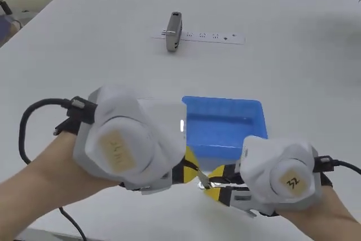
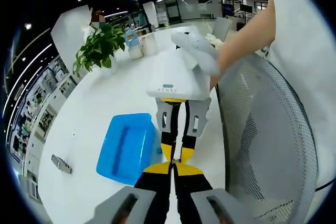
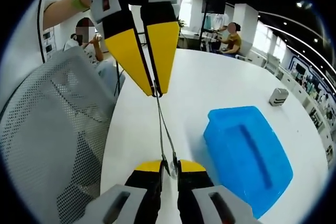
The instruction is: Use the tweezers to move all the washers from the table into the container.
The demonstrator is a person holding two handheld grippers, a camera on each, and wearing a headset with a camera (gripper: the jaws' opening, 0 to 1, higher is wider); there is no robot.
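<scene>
**Head view.** The left tongs [image 1: 190, 167] and right tongs [image 1: 217, 184] meet tip to tip over the near edge of the counter [image 1: 84, 55]. Both are pressed together on the tweezers [image 1: 202, 183], seen as a thin metal glint between them. The blue container [image 1: 225, 103] sits just beyond, at 12 o'clock from the meeting point.

**Left gripper view.** The left tongs [image 2: 173, 169] face the right tongs [image 2: 176, 153] head-on. The container [image 2: 126, 148] lies at 9 o'clock of the tips.

**Right gripper view.** The long axis of the tweezers [image 3: 164, 129] runs from 12 to 6 o'clock. The left tongs [image 3: 156, 92] pinch the joined end, and the right tongs [image 3: 169, 167] nip the spread legs. The container [image 3: 231, 129] lies at 3 o'clock. The washers are too small to tell. Probably the right hand, nearer the working tips, must steer, since the container lies sideways off the tweezers' axis
</scene>
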